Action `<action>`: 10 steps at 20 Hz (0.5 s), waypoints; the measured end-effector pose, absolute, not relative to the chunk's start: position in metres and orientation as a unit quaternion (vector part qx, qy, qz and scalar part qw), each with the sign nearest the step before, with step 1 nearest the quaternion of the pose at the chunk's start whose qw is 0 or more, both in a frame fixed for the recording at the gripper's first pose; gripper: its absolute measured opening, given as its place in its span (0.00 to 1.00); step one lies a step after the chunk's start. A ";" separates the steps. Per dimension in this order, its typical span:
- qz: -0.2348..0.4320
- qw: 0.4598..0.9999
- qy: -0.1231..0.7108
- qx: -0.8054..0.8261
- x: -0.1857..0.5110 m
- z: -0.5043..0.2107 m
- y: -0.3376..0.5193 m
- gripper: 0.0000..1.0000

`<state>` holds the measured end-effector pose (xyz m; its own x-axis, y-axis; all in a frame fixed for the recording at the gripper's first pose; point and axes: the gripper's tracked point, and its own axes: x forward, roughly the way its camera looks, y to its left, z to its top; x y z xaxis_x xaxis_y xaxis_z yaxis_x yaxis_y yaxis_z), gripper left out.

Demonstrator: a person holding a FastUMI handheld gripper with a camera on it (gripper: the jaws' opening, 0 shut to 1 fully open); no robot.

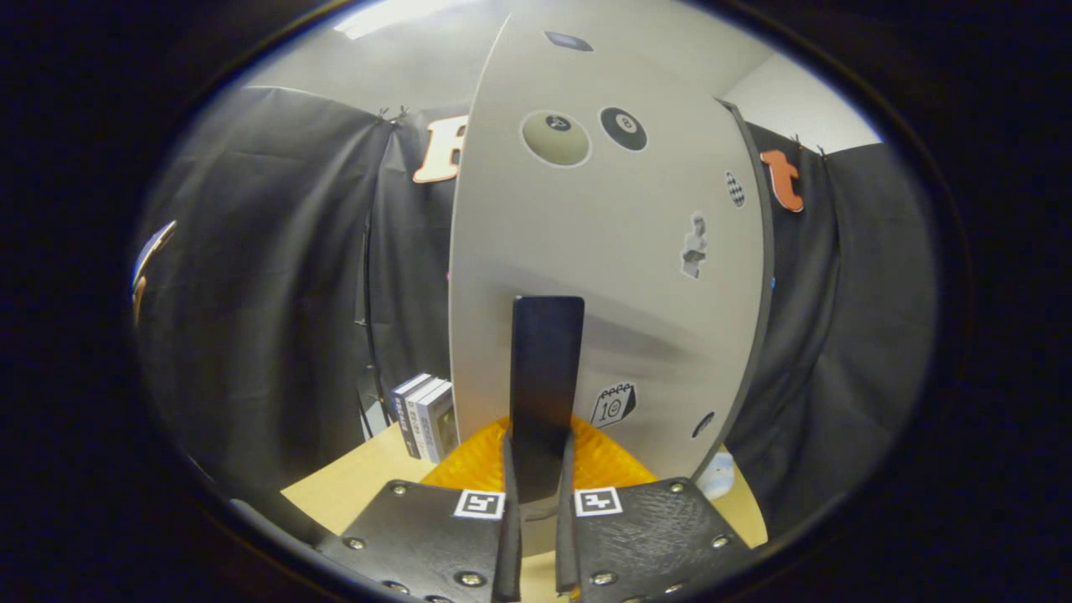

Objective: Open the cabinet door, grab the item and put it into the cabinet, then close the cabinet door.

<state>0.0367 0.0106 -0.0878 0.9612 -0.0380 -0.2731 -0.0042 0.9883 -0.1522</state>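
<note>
We see the cabinet door (611, 276) standing right ahead of the gripper (538, 502). A handle (546, 385) stands upright on the door, and it sits between the two fingers, which close on it from both sides. A mat (603, 465) lies on the table (368, 481), under the door and just beyond the fingers. Left of the door, some books (425, 416) stand on the table. The booth wall hangs behind it all.

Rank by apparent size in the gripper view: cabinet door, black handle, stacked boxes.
1. Cabinet door.
2. Black handle, between the hand-held gripper fingers.
3. Stacked boxes, farther off, so perhaps bigger than they look.
</note>
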 end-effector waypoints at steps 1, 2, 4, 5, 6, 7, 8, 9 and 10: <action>-0.014 0.987 0.139 -0.075 0.035 -0.088 0.009 0.16; -0.019 0.987 0.139 -0.075 0.034 -0.087 0.008 0.16; -0.030 0.987 0.140 -0.074 0.032 -0.087 0.005 0.16; -0.036 0.987 0.140 -0.074 0.030 -0.087 0.002 0.16; -0.042 0.986 0.140 -0.075 0.029 -0.086 0.001 0.16; -0.048 0.986 0.142 -0.076 0.027 -0.086 -0.001 0.16; -0.054 0.985 0.142 -0.077 0.026 -0.086 -0.003 0.16; -0.060 0.985 0.144 -0.077 0.025 -0.086 -0.005 0.16; -0.067 0.984 0.144 -0.077 0.024 -0.085 -0.006 0.16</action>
<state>0.0235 -0.0064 -0.0852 0.9496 -0.1533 -0.2736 0.1090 0.9794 -0.1702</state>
